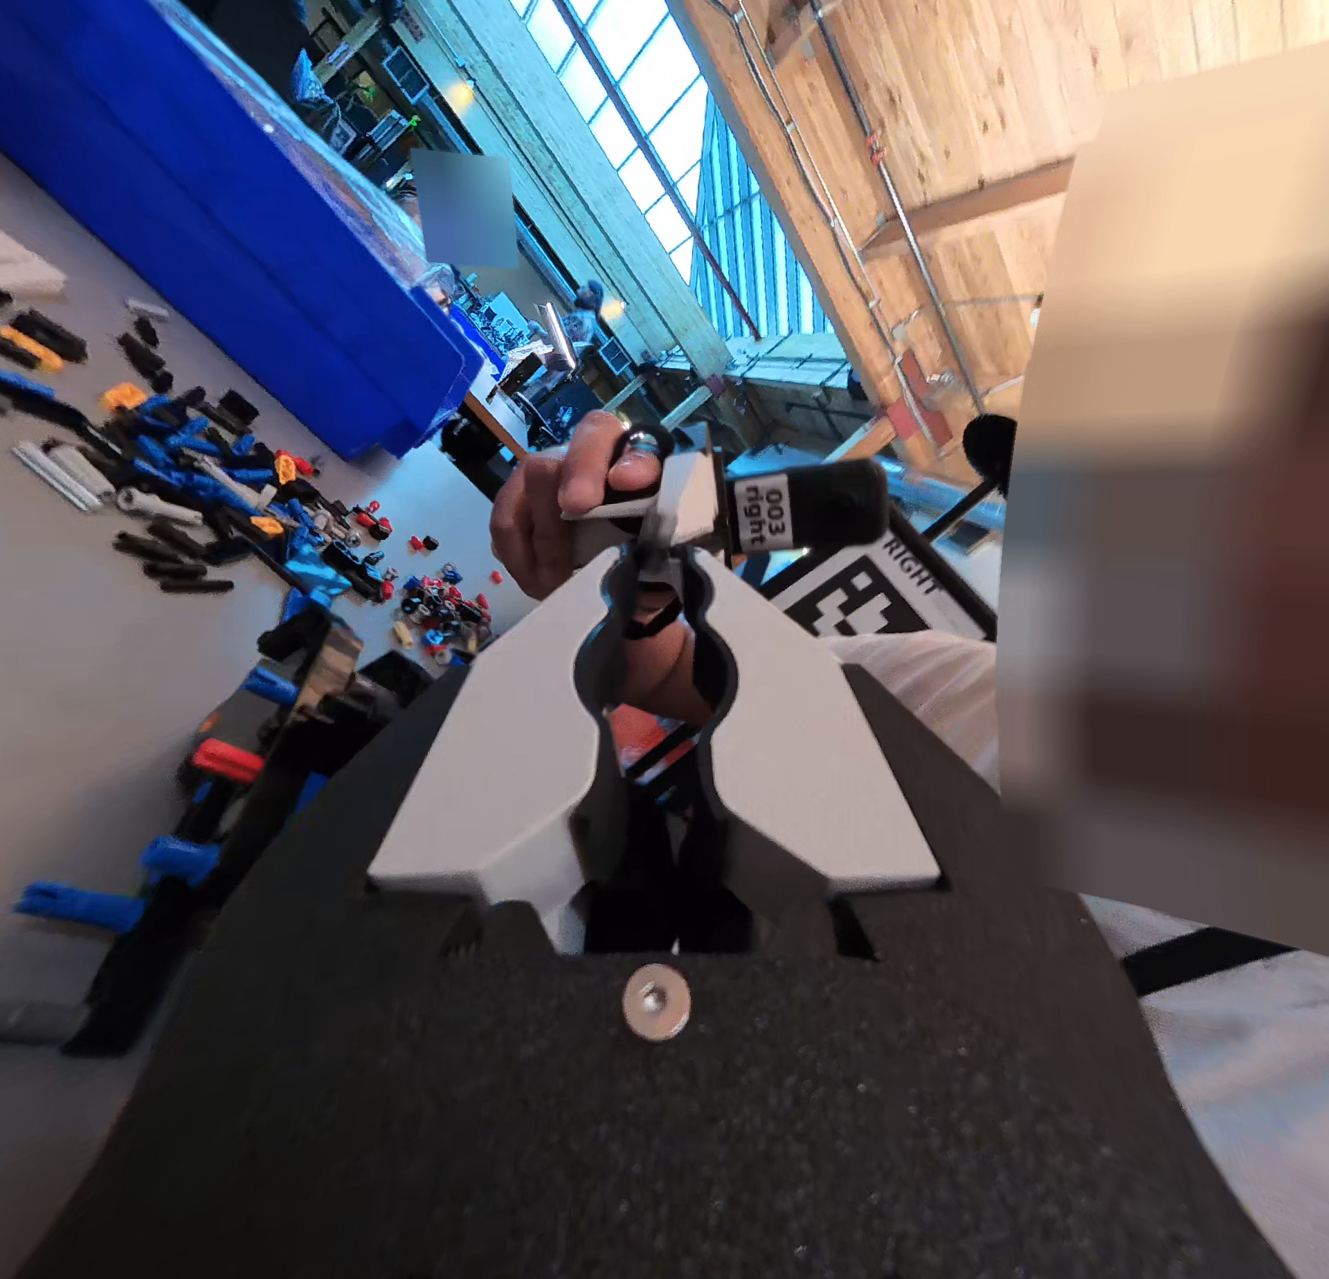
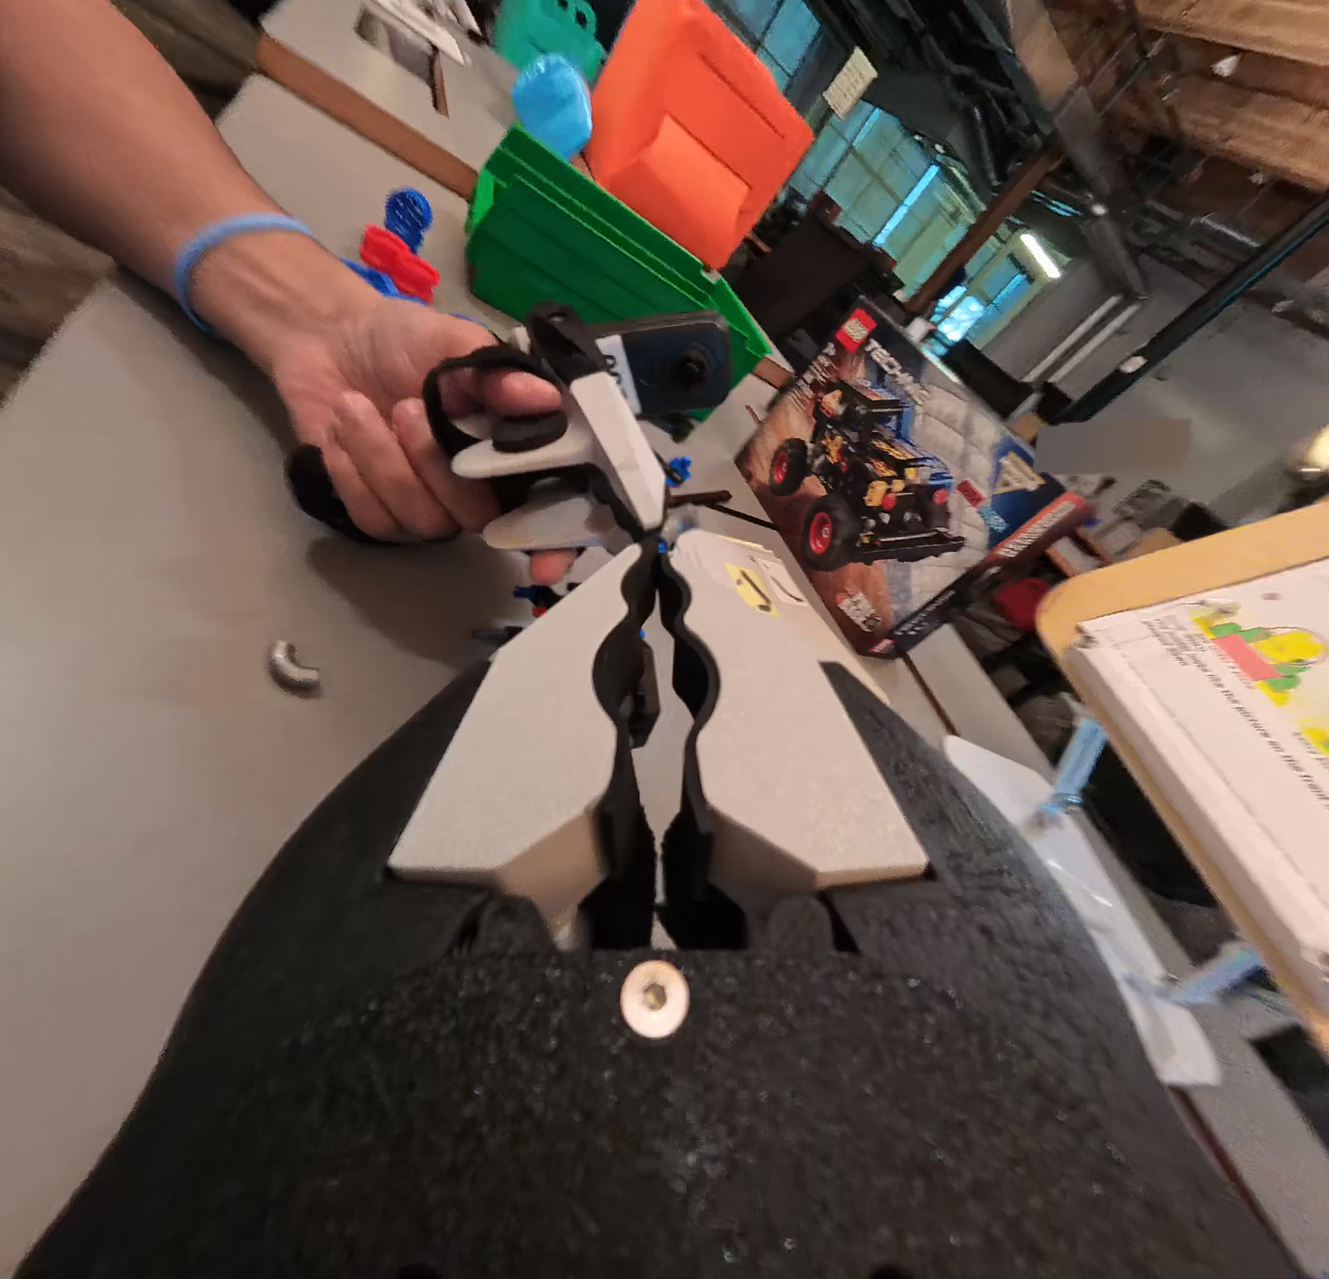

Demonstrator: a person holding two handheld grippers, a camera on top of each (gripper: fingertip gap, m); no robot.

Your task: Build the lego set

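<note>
My left gripper (image 1: 653, 560) is shut on a small dark lego part (image 1: 649, 550) at its tips. My right gripper (image 2: 658, 548) is shut on a small blue lego part (image 2: 659, 544). The two grippers meet tip to tip above the grey table (image 2: 144, 597). The right gripper (image 1: 679, 507) shows in the left wrist view, held by a hand (image 1: 539, 518). The left gripper (image 2: 618, 453) shows in the right wrist view, held by a hand (image 2: 374, 410). A thin black axle (image 2: 726, 509) sticks out sideways where the tips meet. Loose lego parts (image 1: 216, 468) and a half-built model (image 1: 288, 712) lie on the table.
A blue bin (image 1: 216, 202) stands behind the parts pile. A green bin (image 2: 590, 259), an orange bin (image 2: 690, 130) and the lego set box (image 2: 899, 489) stand beyond the grippers. An instruction sheet (image 2: 755, 583) lies under them. A board with paper (image 2: 1222, 705) is at the right. A grey curved piece (image 2: 295, 665) lies at the left. Only a small space, under 4 cm, lies between the two pairs of fingers.
</note>
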